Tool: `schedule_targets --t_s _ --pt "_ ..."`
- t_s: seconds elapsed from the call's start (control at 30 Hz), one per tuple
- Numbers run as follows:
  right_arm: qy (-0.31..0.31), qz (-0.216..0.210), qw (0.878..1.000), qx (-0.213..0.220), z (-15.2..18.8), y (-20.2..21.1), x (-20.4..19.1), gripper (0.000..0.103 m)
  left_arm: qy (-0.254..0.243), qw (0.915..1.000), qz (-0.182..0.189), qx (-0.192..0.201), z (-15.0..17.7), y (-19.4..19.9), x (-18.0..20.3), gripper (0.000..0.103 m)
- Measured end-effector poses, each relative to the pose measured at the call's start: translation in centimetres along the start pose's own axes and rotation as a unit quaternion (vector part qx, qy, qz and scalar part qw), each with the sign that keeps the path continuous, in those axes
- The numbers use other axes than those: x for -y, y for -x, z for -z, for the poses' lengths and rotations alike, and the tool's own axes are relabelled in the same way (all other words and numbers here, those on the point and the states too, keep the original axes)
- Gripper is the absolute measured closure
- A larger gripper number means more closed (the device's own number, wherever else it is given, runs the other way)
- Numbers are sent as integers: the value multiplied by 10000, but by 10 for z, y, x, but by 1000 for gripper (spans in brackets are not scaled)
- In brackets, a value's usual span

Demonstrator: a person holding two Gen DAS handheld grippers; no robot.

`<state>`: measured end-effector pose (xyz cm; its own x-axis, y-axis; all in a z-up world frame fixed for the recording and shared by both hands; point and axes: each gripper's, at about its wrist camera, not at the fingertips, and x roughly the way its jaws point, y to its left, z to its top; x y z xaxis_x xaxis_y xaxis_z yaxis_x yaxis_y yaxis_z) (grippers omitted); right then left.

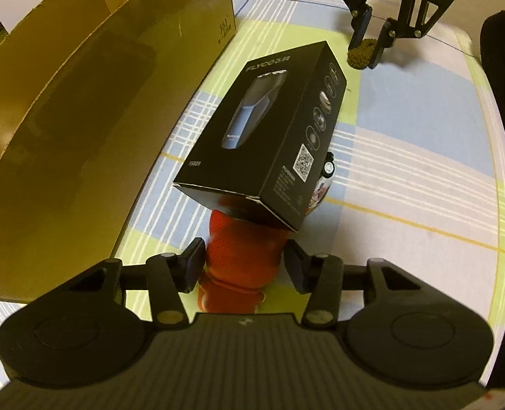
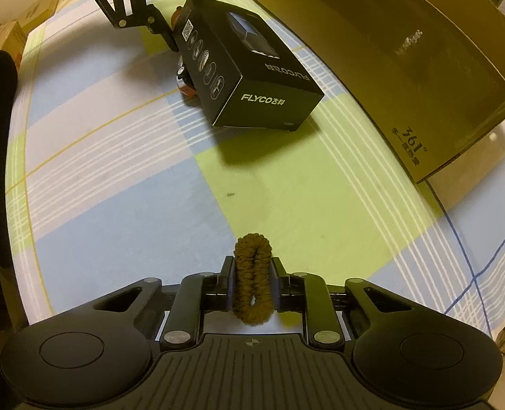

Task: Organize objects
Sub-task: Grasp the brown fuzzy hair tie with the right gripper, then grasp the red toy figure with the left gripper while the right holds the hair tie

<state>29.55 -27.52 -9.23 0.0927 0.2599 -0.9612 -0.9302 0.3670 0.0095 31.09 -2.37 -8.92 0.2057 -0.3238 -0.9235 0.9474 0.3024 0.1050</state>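
Right gripper (image 2: 252, 285) fingers pinching fuzzy brown yarn hair tie (image 2: 253, 280) just above plaid tablecloth (image 2: 115, 177). Left gripper (image 1: 243, 261) spread around orange knit thing (image 1: 242, 256), black cardboard shaver box (image 1: 269, 126) resting on it, near big tan cardboard box (image 1: 81, 102).

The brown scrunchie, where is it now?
The brown scrunchie is pinched in the right gripper, low over the plaid cloth, apart from the black Flyco box.

The black box (image 1: 269, 130) hides most of a small bottle (image 1: 322, 184) — its label too small to read.
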Motion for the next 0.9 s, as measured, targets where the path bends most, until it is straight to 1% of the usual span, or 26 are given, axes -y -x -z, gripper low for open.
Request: schedule_targets --t_s 0.13,0.27,0.3,0.43,0.5,0.63,0.77,0.83,0.9 --pt "-95 13 10000 20 2 1 -2 87 42 9999 -60 -92 -2 -2 1 60" --pt "-311 79 9995 59 3 2 -3 88 158 9996 -41 -237 -2 -3 4 61" --pt "-362 91 9993 71 3 3 -4 88 223 9994 -35 -277 0 -2 5 61" --pt "-694 166 9973 166 7 5 -8 88 519 9975 -210 -436 9 2 16 61" --pt "-919 211 9953 210 8 7 -10 89 774 9952 -291 -521 14 5 20 61" --pt "-1292 266 9905 393 8 16 -19 89 1457 9864 -466 -597 25 11 25 61" --pt "-1693 346 9829 640 6 25 -28 89 2180 9722 -661 -535 35 18 33 61" --pt "-1893 398 9782 752 4 30 -32 89 2467 9651 -740 -478 39 22 38 61" --pt "-2096 430 9731 856 1 35 -37 89 2652 9597 -831 -414 42 27 45 61"
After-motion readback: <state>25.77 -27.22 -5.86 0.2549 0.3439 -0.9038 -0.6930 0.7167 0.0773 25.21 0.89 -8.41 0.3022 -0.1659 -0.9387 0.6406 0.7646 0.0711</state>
